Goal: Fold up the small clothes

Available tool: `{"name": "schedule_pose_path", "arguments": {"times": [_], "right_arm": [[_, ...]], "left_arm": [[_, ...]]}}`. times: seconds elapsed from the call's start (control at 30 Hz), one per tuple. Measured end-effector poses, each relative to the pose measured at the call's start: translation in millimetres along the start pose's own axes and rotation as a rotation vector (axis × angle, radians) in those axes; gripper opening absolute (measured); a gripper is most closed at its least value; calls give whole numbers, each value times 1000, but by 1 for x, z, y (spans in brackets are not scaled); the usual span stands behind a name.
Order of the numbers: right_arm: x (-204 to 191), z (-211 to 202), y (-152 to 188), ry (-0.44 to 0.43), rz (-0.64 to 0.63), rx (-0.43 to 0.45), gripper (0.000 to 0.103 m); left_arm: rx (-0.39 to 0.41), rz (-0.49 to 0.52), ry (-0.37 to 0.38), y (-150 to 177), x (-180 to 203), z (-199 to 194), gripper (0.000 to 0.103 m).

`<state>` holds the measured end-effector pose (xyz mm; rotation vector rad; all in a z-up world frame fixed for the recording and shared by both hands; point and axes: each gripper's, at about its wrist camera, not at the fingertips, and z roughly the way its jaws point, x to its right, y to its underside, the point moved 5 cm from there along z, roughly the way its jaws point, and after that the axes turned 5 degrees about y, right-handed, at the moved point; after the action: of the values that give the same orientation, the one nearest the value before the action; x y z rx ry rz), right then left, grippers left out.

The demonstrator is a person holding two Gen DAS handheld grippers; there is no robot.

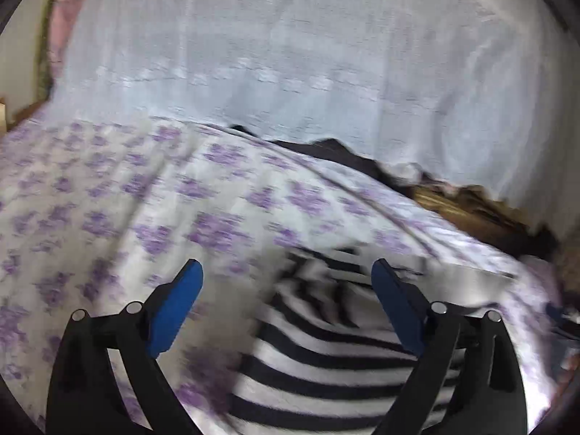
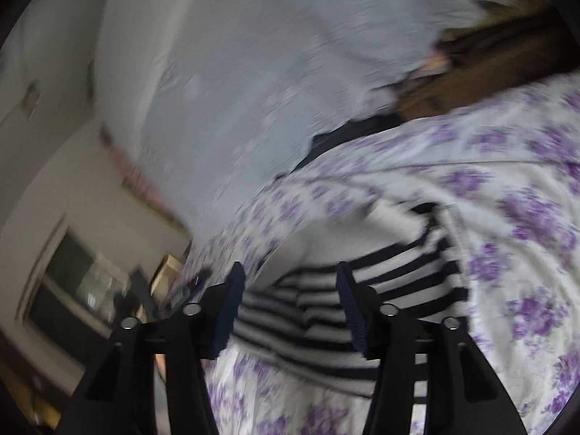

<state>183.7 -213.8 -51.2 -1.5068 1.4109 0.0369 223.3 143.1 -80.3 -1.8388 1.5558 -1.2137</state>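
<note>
A black-and-white striped garment point(image 1: 319, 355) lies on the white bedsheet with purple flowers point(image 1: 108, 199). My left gripper point(image 1: 286, 272) hovers over it with its blue fingers point(image 1: 177, 308) spread wide and nothing between them. In the right wrist view the same striped garment point(image 2: 301, 311) lies below my right gripper point(image 2: 290, 275). Its dark blue fingers point(image 2: 349, 308) stand apart and the pads do not press the cloth. Both views are blurred by motion.
A pale blue embroidered curtain point(image 1: 290, 54) hangs behind the bed. Dark and brown cloth point(image 1: 471, 206) is bunched at the bed's far edge. In the right wrist view a wall and a dark-framed opening point(image 2: 72, 290) lie to the left.
</note>
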Motion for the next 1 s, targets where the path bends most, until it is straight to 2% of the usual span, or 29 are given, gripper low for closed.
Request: {"name": "schedule_pose_path", "arguments": {"times": [0.1, 0.2, 0.23, 0.27, 0.33, 0.37, 0.43, 0.47, 0.5, 0.53, 0.57, 0.6, 0.67, 0.77, 0.83, 0.9, 0.97, 1.0], "right_arm": [[-11, 25, 14, 93, -72, -57, 61], [-4, 51, 18, 156, -60, -96, 61], [-2, 58, 18, 172, -58, -103, 61], [1, 67, 16, 185, -54, -109, 61], [11, 94, 11, 193, -28, -143, 61], [21, 108, 8, 220, -8, -157, 61], [49, 119, 1, 344, 25, -123, 61], [65, 119, 0, 410, 44, -99, 61], [85, 117, -1, 450, 60, -74, 47], [98, 114, -2, 455, 74, -68, 21], [109, 108, -3, 464, 100, -63, 8], [118, 98, -5, 459, 147, -39, 0], [124, 82, -7, 442, 193, 18, 0], [108, 67, -13, 415, 152, 75, 11], [92, 63, -19, 430, 93, 127, 52], [82, 71, -25, 495, 19, 152, 55], [90, 88, -25, 535, -17, 100, 55], [108, 96, -21, 564, 15, 66, 50]], "left_arm": [[-56, 80, 105, 9, 29, 0, 91], [-121, 173, 131, 25, 59, 15, 92], [-136, 203, 111, 28, 64, 22, 92], [-149, 238, 49, 31, 69, 36, 92], [-176, 252, -14, 35, 67, 52, 92], [-235, 253, -61, 40, 60, 72, 93], [-290, 235, -168, 48, 38, 94, 91], [-331, 196, -180, 56, 22, 106, 92], [-337, 181, -168, 59, 15, 109, 93], [-329, 191, -168, 58, 16, 108, 93], [-323, 224, -198, 57, 20, 105, 93], [-308, 255, -226, 58, 24, 103, 93], [-282, 276, -261, 60, 27, 99, 92], [-236, 242, -224, 47, 35, 78, 91], [-184, 219, -178, 33, 44, 67, 94], [-182, 224, -143, 26, 54, 69, 97], [-236, 230, -159, 30, 51, 90, 98], [-259, 227, -189, 34, 45, 101, 98]]}}
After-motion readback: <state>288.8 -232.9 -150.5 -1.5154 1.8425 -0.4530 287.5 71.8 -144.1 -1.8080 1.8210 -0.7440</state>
